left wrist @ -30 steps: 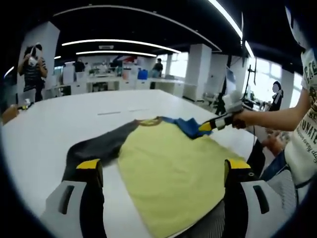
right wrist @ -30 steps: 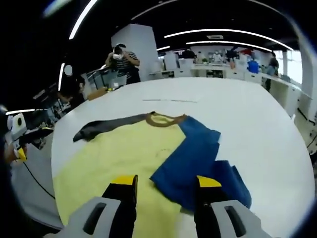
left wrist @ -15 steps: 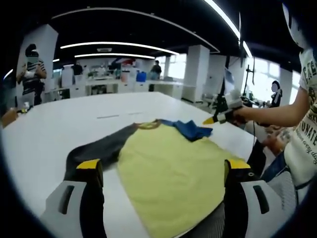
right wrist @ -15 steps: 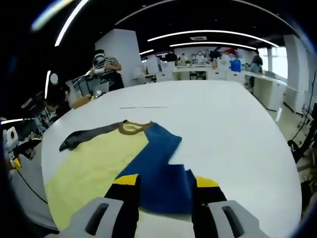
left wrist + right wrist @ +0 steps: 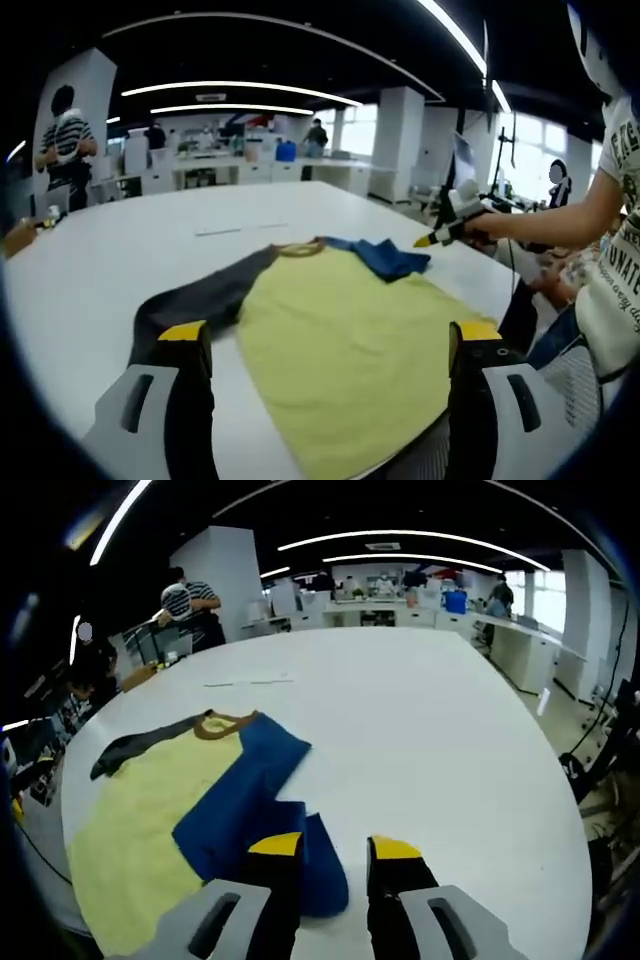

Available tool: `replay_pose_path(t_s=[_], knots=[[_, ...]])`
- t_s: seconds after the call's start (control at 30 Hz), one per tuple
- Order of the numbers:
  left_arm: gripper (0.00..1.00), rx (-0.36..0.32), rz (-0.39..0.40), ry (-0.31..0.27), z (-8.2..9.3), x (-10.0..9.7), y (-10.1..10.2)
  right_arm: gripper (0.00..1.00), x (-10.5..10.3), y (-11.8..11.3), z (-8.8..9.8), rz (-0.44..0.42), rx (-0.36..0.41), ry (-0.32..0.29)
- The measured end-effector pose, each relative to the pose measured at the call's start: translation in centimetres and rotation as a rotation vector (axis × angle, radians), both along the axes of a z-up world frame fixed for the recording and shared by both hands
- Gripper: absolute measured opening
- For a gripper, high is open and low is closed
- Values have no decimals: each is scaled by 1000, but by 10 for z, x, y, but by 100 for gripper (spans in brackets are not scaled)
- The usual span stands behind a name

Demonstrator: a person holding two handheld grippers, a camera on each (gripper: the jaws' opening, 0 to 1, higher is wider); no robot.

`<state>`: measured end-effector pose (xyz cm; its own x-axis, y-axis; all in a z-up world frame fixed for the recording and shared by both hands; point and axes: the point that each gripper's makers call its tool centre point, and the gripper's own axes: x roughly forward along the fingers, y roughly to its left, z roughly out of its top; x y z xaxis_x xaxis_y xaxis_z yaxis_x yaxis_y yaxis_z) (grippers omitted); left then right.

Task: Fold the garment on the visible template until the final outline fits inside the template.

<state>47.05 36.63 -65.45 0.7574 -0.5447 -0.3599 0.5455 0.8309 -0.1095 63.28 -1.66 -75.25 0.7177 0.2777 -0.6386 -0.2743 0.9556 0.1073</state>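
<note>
An open-plan office: long ceiling light strips (image 5: 240, 88), white pillars (image 5: 408, 140), rows of desks (image 5: 390, 613), large windows (image 5: 525, 160).

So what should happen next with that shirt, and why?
Probably the left gripper should take the grey sleeve and fold it over the yellow body. The blue sleeve already lies folded inward, the right gripper is off it, and the grey one lies spread out on the white table.

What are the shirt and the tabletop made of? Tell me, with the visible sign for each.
Shirt: soft knit fabric, probably cotton jersey; matte, and the blue sleeve lies in limp folds.
Tabletop: hard, smooth white surface, likely laminate; faint sheen and no grain, though the exact material can't be told.
</note>
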Motion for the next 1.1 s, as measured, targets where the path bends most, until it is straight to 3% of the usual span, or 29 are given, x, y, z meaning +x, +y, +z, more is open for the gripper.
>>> replay_pose_path(t_s=[0.53,0.77,0.93,1.1], knots=[[90,10,7,-6,-1,3,7,18,-12,14,-23,123,-121,73],[89,17,16,-8,0,2,11,9,-12,18,-22,174,-139,67],[88,20,21,-4,1,2,10,0,-6,14,-27,195,-130,96],[88,21,18,-8,3,2,7,0,1,8,-31,191,-128,115]])
